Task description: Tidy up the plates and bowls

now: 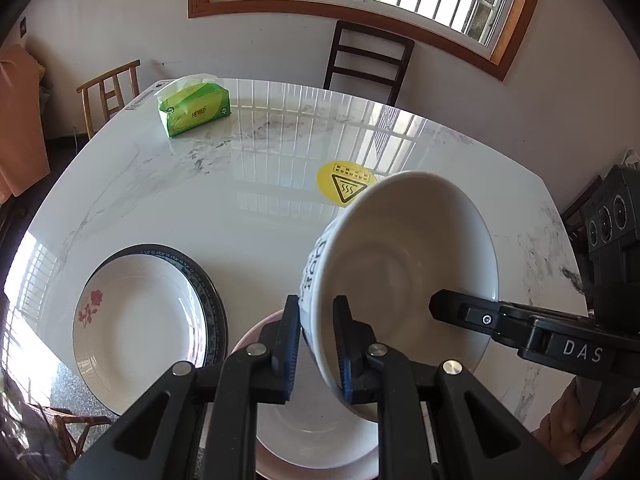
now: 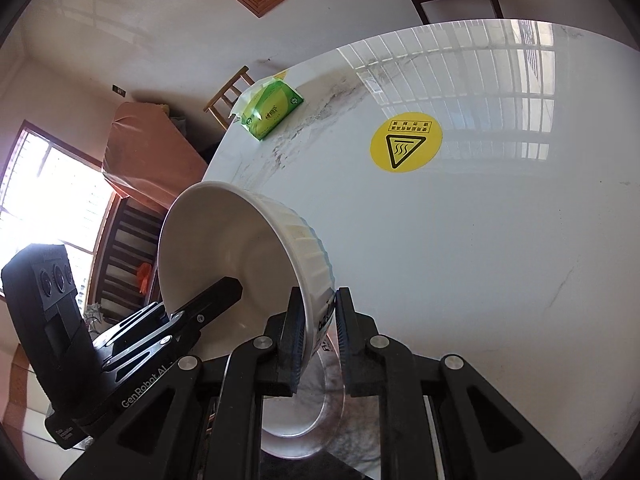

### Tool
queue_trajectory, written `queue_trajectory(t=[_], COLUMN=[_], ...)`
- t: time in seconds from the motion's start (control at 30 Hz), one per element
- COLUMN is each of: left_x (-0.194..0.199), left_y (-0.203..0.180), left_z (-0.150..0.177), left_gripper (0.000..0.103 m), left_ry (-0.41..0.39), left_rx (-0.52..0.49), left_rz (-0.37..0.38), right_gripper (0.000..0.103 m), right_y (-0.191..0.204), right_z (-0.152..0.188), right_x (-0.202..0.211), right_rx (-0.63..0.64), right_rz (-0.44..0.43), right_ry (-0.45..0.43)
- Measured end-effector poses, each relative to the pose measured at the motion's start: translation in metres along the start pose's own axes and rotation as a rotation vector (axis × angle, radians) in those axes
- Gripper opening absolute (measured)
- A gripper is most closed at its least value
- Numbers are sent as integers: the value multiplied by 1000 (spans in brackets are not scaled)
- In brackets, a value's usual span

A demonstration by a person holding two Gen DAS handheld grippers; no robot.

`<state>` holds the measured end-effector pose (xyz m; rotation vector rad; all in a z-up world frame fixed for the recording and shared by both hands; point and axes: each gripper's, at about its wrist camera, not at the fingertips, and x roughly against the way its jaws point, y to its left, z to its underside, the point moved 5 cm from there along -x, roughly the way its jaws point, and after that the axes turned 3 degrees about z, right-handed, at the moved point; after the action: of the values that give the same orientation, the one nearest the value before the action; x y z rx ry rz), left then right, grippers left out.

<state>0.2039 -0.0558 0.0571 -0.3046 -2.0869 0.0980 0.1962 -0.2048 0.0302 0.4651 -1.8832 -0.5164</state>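
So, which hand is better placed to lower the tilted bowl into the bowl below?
Left, probably. The left gripper and right gripper both clamp the white bowl, but the lower bowl lies centred under the left one and mostly hidden under the right. Close call.

bowl [image 1: 404,264] above second bowl [image 1: 316,432] | plates [image 1: 136,320] left | tissue pack [image 1: 194,108] behind

The left tool [image 1: 316,342] is closed on the rim of a tilted white bowl [image 1: 404,264], one finger outside the wall and one inside. The right tool [image 2: 318,334] clamps the opposite rim the same way, coming in from the side. Part of a hand [image 1: 576,428] shows behind the right tool.
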Motion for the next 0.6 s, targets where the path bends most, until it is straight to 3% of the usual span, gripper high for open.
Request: queue_trajectory(t=[0.6], left_x=[27], left_y=[9], left_z=[48], left_gripper=[17], left_ry=[22], left_rx=[13], left_rz=[-8], right_gripper=[15], right_y=[22], right_z=[45], right_x=[0], right_rx=[32], right_rz=[12], right_ry=[33])
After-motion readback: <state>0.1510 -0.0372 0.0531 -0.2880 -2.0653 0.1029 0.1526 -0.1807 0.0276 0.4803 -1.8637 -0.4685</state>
